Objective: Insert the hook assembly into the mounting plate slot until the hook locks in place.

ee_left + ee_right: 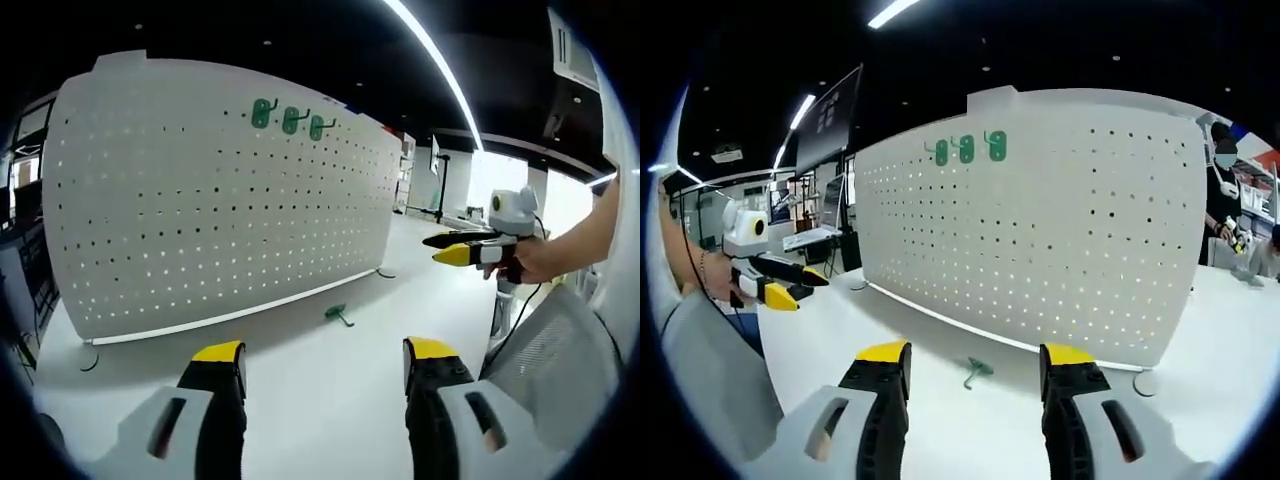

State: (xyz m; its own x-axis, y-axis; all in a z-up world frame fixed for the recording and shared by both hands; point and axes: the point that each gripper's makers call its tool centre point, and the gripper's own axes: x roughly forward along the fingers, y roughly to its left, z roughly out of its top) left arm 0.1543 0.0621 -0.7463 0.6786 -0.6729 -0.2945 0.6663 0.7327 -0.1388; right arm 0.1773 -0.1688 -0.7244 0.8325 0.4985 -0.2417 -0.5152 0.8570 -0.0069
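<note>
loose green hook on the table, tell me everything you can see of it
The loose green hook is small and looks like plastic or coated metal. It lies flat on the white table, just in front of the white pegboard, apart from both grippers. Nothing grips it. Three matching green hooks hang on the pegboard's top rows.

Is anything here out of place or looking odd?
One green hook lies loose on the table in front of the pegboard, while three other hooks hang in a row near the board's top. Nothing looks damaged or spilled.
</note>
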